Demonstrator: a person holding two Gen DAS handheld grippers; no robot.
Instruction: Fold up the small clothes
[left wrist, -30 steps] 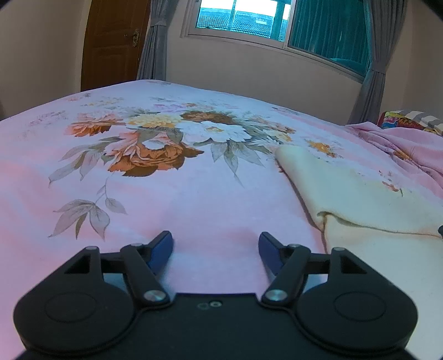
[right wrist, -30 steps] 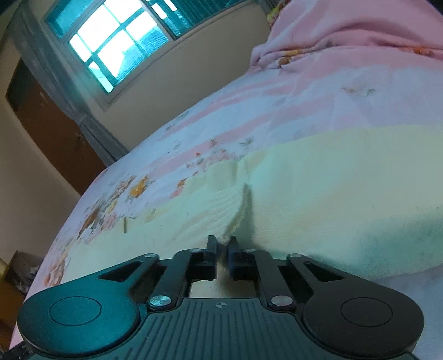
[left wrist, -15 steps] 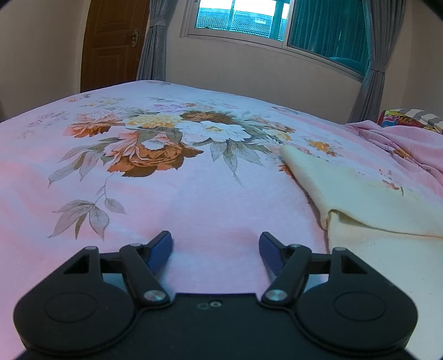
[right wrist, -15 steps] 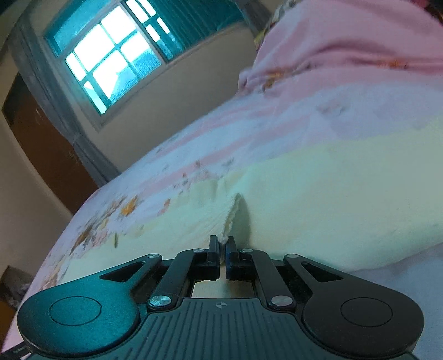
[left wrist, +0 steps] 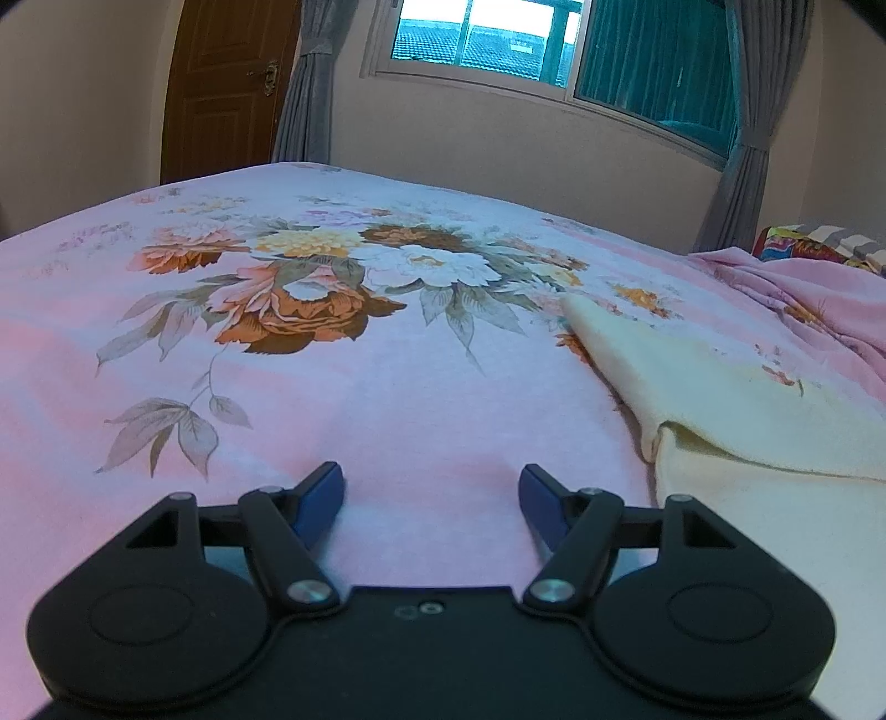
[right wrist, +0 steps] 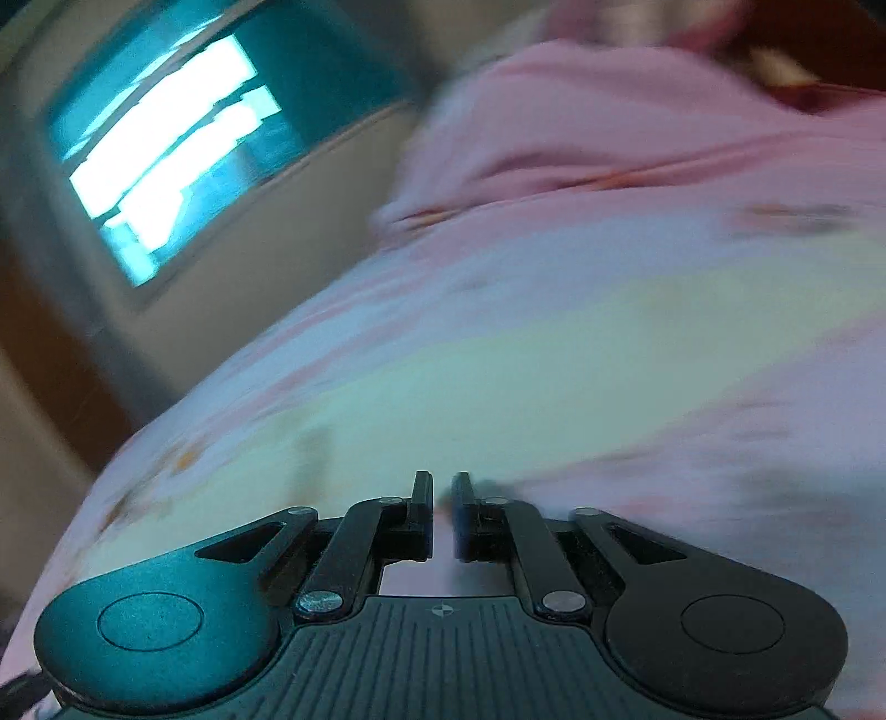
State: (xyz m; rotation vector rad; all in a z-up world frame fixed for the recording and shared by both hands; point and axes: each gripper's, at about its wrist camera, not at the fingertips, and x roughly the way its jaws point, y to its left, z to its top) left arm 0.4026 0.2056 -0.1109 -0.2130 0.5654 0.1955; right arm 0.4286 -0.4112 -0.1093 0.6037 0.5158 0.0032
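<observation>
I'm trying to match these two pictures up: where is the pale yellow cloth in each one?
Left wrist view: the pale yellow cloth lies at the right, on the pink bedsheet.
Right wrist view: the cloth is a blurred pale band across the middle, beyond the gripper.
Shared landmark: the window on the far wall.

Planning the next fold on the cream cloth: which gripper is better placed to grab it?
Right gripper: its opening jaws, nothing between them, sit directly over the cream cloth. The left gripper is over bare bedsheet.
</observation>
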